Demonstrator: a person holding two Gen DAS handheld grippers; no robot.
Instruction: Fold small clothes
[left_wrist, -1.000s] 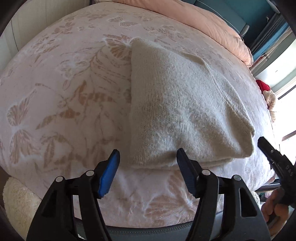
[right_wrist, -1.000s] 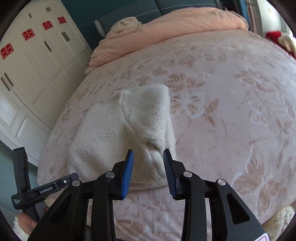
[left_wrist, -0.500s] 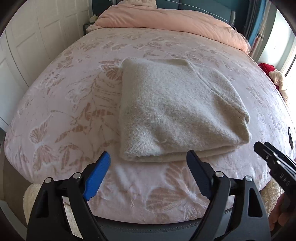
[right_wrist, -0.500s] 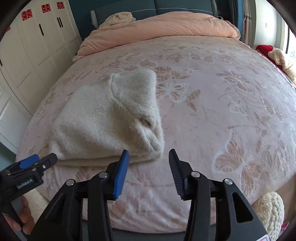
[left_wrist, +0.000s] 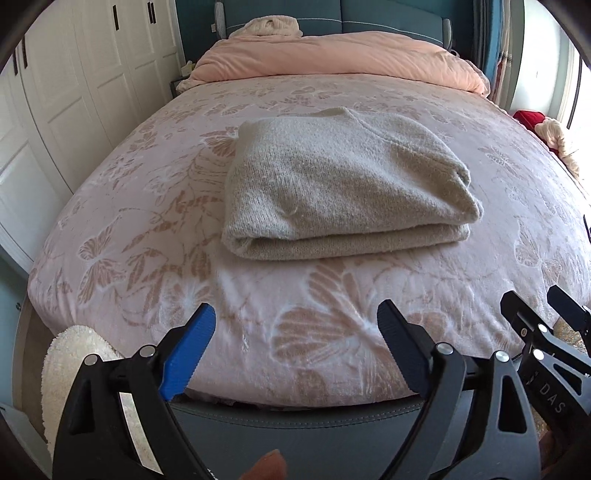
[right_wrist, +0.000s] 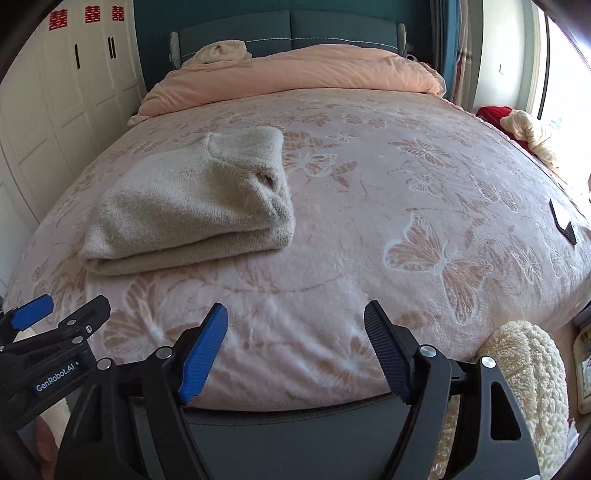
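**Now: sweater folded on bed, both tools released and clear of it**

Folded cream knit sweater (left_wrist: 340, 184) lies flat on the pink butterfly-print bedspread (left_wrist: 147, 229), stacked in layers, fold edge facing the foot of the bed. It sits left of centre in the right wrist view (right_wrist: 188, 206), nearer the white panelled wardrobe doors (right_wrist: 55, 110) than the window side.

Left tool (left_wrist: 295, 343): jaws have just been opening, now spread wide, nothing between them. Blue pad on the left finger, darker pad on the right. It hangs over the foot edge of the bed, apart from the sweater, angled down at the bedspread.

Right tool (right_wrist: 295, 343): jaws have just been opening too, wide apart, empty. Same position at the foot edge, near the grey padded bed frame (right_wrist: 295, 424). Not touching the sweater.

Each tool shows in the other's view: right tool at the lower right edge of the left view, left tool at the lower left of the right view, so they are side by side.

Other items: peach quilt (right_wrist: 295, 74) bunched at the head against the teal headboard (right_wrist: 288, 29); dark phone-like slab (right_wrist: 563, 221) near the right edge of the bed; fluffy cream rug (right_wrist: 524, 387) beside the foot.
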